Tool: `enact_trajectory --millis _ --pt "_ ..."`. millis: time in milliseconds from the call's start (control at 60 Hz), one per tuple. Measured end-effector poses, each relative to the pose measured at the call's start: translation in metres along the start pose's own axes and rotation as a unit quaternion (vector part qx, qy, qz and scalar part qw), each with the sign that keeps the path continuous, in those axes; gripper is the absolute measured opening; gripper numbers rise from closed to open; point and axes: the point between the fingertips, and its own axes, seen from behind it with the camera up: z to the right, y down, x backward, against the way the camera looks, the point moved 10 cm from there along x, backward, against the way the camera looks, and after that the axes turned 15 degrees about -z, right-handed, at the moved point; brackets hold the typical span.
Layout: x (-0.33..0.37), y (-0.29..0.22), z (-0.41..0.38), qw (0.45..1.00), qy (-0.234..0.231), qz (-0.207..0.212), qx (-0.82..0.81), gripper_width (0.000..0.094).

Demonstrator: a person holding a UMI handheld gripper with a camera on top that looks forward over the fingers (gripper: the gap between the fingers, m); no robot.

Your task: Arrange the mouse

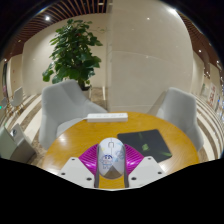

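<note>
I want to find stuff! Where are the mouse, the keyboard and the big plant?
mouse (110, 160), gripper view, middle of its top shell, between the jaws
keyboard (107, 117), gripper view, middle of its white body
plant (72, 52), gripper view, leafy middle

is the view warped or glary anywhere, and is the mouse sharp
Gripper view: strong fisheye bend, so the round table and chairs curve; ceiling lights glare white; the mouse between the gripper fingers is fairly sharp, its top catching a soft sheen; the plant looks softer.
</note>
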Motion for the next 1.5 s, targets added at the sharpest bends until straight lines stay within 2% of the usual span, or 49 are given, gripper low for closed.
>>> enact_trajectory --millis 83,183,267,467,617,633,667,700,733,933,1200,1350,1500 --pt "-0.023 -0.023 0.048 1.000 0.023 0.011 0.001 0.0340" --pt "-0.076 -0.039 0.094 0.999 0.031 -0.004 -0.004 0.0338" --pt "-0.112 -0.033 0.119 0.999 0.034 -0.019 -0.003 0.0341" --pt "-0.166 -0.010 0.147 0.999 0.006 -0.051 -0.004 0.0381" --pt "-0.179 0.001 0.156 0.997 -0.007 -0.070 -0.009 0.0520" --pt "-0.179 0.001 0.157 0.997 -0.008 -0.073 -0.010 0.0558" --pt "-0.178 0.002 0.160 0.997 -0.009 -0.074 -0.010 0.0725" --pt "-0.174 0.002 0.162 0.997 -0.008 -0.073 -0.007 0.0892" --pt "-0.168 0.000 0.165 0.997 -0.004 -0.072 -0.005 0.0847" --pt "-0.071 0.003 0.170 0.998 -0.019 -0.062 -0.015 0.0863" --pt "0.084 0.080 0.171 0.996 -0.016 -0.090 0.010 0.0859" --pt "0.122 0.112 0.171 0.995 -0.017 -0.101 -0.002 0.0859" --pt "0.130 0.124 0.172 0.995 -0.017 -0.099 -0.003 0.0861"
